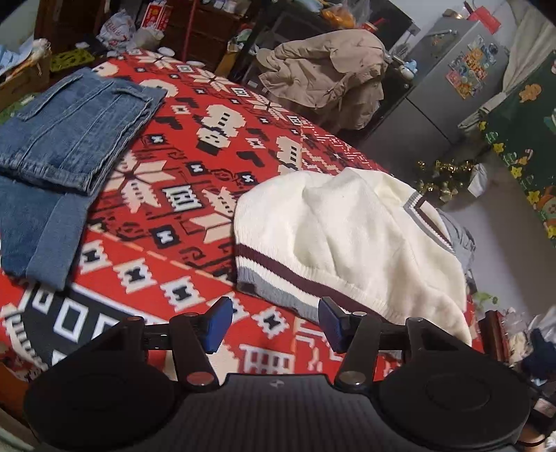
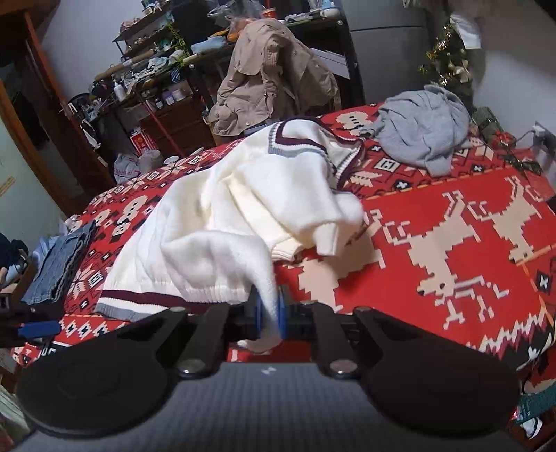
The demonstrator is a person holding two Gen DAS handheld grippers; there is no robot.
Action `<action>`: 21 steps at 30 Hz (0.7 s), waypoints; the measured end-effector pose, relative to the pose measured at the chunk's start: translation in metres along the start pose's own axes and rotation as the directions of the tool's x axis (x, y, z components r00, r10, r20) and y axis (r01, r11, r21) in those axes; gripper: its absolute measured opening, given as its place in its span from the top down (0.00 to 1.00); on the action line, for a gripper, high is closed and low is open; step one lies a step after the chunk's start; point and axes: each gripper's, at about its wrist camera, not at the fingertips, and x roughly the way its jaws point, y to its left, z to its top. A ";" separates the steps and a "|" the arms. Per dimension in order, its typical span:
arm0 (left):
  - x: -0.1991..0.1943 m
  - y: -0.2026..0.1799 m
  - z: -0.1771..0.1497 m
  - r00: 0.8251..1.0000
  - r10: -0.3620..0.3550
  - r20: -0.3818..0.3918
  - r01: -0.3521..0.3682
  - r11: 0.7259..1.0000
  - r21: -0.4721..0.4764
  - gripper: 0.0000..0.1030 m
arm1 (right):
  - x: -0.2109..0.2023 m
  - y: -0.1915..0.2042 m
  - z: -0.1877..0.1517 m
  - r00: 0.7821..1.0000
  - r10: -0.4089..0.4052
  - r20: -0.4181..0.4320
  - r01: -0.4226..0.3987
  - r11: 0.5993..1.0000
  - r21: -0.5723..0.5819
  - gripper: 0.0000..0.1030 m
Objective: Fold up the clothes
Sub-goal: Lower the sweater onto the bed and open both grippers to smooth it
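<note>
Mid-step on the white knit sweater (image 2: 215, 222), lying rumpled on the red patterned bedspread (image 2: 451, 243), striped hem toward the near edge, V-neck toward the far side. Right claw (image 2: 269, 313) clamped on a fold of white knit, probably a sleeve or side edge, the cloth squeezed between the blue pads (image 2: 282, 313). Left claw (image 1: 276, 321) hanging with jaws apart and nothing between them, just short of the grey-and-maroon hem band (image 1: 274, 278), not touching it.

Folded blue jeans (image 1: 66, 139) already set aside on the bedspread to the left of the sweater; a grey garment (image 2: 424, 128) crumpled near the far right corner, not yet handled. A beige jacket (image 2: 271, 76) draped behind the bed.

Judged stage: start of the sweater fold, garment not yet spread flat. Next move likely calls for the left claw to pinch the hem corner, then both to pull the knit taut and smooth before folding; soft knit apt to sag and bunch.

Writing: red box (image 1: 156, 15) and fridge stickers (image 1: 469, 69) carry print, too blurred to read; no brand legible
</note>
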 end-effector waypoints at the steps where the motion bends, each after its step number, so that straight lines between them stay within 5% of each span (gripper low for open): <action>1: 0.002 0.001 0.001 1.000 0.002 0.003 -0.002 1.000 0.008 0.50 | 0.000 -0.001 -0.001 1.000 -0.005 0.004 0.005 1.000 0.002 0.85; 7: 0.027 0.012 0.017 1.000 0.008 -0.011 -0.008 0.999 -0.037 0.50 | -0.007 -0.019 -0.004 1.000 0.021 0.012 -0.022 0.995 0.093 0.73; 11: 0.048 0.013 0.031 0.999 0.012 -0.044 -0.014 0.998 -0.065 0.50 | -0.006 -0.039 -0.007 0.990 0.128 -0.052 -0.111 0.961 0.252 0.65; 21: 0.082 0.008 0.041 0.994 -0.008 -0.111 0.003 0.999 -0.041 0.51 | 0.007 -0.055 -0.024 0.964 0.236 -0.122 -0.164 0.889 0.428 0.52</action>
